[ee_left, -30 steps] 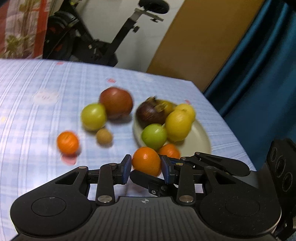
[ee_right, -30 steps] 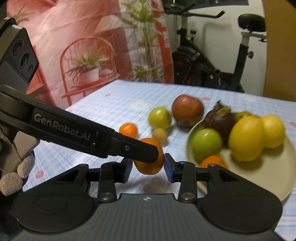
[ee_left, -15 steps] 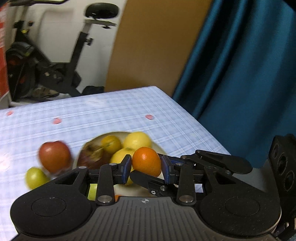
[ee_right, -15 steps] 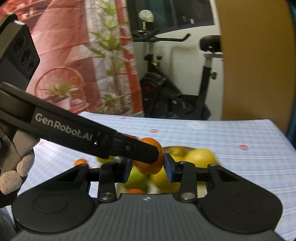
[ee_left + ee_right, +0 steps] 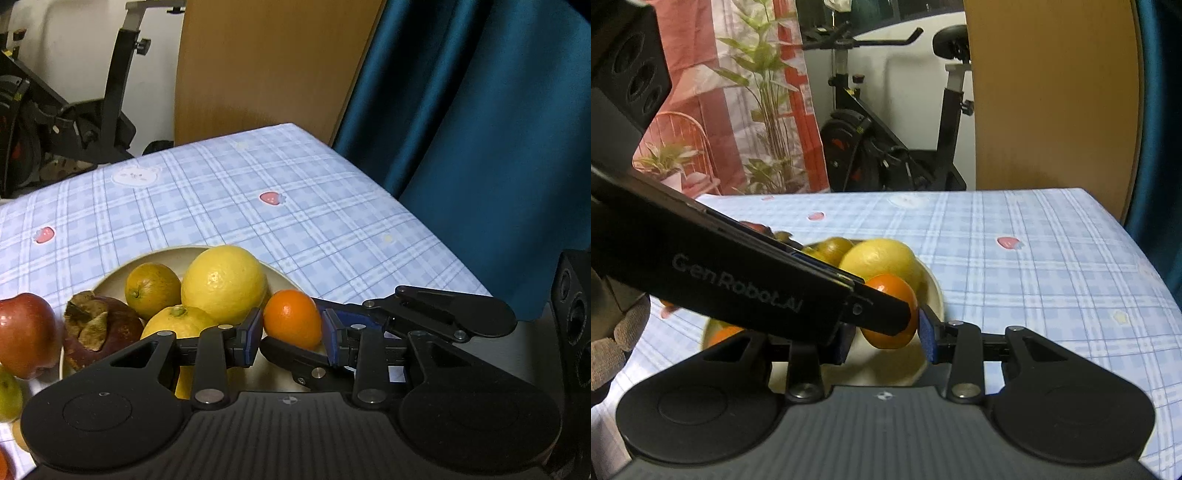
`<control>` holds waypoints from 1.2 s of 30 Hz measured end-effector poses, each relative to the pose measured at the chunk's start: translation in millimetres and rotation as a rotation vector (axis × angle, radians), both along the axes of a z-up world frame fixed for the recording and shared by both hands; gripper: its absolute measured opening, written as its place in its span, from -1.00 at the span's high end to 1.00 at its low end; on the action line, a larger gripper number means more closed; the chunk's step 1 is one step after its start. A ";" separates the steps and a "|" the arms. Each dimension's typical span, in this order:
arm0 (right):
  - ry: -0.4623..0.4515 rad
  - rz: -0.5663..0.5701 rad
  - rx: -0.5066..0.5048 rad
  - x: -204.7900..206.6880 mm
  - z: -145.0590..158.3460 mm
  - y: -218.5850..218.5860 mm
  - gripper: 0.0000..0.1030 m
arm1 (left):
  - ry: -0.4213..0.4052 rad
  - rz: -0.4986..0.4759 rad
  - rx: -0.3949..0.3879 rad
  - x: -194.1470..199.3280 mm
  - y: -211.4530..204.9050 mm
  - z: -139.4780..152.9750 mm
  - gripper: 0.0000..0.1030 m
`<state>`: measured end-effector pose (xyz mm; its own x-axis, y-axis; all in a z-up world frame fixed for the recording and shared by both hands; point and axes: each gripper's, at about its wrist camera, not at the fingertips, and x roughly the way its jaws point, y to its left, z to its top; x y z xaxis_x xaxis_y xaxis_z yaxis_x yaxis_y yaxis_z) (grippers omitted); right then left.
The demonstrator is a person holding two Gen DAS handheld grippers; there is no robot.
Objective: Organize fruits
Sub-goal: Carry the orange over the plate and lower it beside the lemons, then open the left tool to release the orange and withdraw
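Both the left gripper (image 5: 291,338) and right gripper (image 5: 886,332) pinch one tangerine (image 5: 291,323); lower it gently into the plate (image 5: 280,376) gap at lower centre, then spread fingers.

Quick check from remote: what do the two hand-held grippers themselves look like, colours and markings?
Both are matte black plastic with ribbed bases, round side discs, silver pivot screws and blue finger pads. The left hand-held gripper carries grey "GenRobot.AI" lettering. A grey knit glove shows at the edge.
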<state>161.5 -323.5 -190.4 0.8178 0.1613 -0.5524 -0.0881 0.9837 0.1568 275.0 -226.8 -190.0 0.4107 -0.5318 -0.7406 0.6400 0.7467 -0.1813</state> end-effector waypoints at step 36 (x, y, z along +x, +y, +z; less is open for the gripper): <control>0.008 -0.050 -0.088 0.4 18.4 11.7 0.23 | -0.030 0.097 -0.135 -10.7 58.0 50.4 0.14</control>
